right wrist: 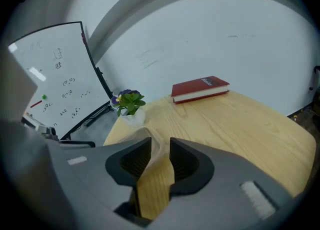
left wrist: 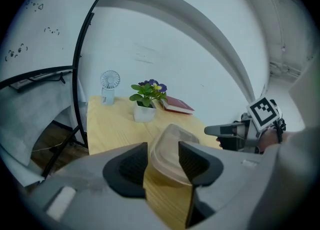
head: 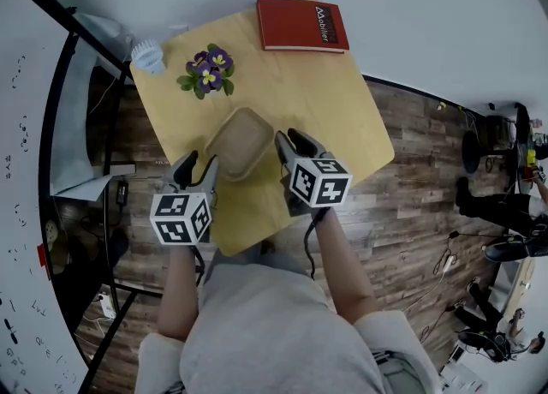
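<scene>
A shallow beige plastic container [head: 241, 140] lies in the middle of the light wooden table [head: 342, 118]. My left gripper [head: 199, 168] is at its near left corner. In the left gripper view the jaws of that gripper [left wrist: 163, 161] stand apart, with the container's corner [left wrist: 167, 146] showing in the gap. My right gripper [head: 291, 142] is at the container's right edge. Its jaws in the right gripper view [right wrist: 160, 156] are close together on the translucent rim [right wrist: 146, 136].
A red book [head: 301, 24] lies at the table's far edge. A potted purple flower [head: 208, 69] and a small white fan [head: 147, 56] stand at the far left. A whiteboard [right wrist: 55, 84] on a black frame is left of the table. Cables and equipment [head: 497, 204] cover the floor on the right.
</scene>
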### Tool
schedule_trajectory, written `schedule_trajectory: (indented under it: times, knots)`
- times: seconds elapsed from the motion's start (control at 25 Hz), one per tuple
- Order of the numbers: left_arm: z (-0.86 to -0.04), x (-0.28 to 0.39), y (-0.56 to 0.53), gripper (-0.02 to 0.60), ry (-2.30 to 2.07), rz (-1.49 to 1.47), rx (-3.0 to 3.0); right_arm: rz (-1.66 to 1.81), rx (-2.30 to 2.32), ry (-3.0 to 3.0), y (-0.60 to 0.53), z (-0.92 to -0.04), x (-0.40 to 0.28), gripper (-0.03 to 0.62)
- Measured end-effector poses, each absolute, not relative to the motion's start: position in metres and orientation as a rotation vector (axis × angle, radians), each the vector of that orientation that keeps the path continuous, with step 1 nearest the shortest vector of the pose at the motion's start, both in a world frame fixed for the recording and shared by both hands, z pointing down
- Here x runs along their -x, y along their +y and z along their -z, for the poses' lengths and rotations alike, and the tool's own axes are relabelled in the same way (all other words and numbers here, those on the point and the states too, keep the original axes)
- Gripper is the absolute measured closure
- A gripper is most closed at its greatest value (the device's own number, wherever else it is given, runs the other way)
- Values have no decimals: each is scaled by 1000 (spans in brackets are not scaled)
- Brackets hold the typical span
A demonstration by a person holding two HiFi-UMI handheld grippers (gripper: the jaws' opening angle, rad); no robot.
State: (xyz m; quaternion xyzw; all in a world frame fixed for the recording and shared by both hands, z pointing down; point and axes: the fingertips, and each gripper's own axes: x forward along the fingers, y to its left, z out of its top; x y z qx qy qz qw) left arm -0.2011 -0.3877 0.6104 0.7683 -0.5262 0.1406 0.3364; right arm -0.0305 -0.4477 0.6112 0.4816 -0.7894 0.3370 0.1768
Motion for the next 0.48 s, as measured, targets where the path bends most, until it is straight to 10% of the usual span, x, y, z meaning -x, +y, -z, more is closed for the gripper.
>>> schedule_trajectory:
  times: [0.48]
  knots:
    - [-635,200,-392,387,-1328,-338,-1911,-1081,-1312,-2208,-460,-638,44,450]
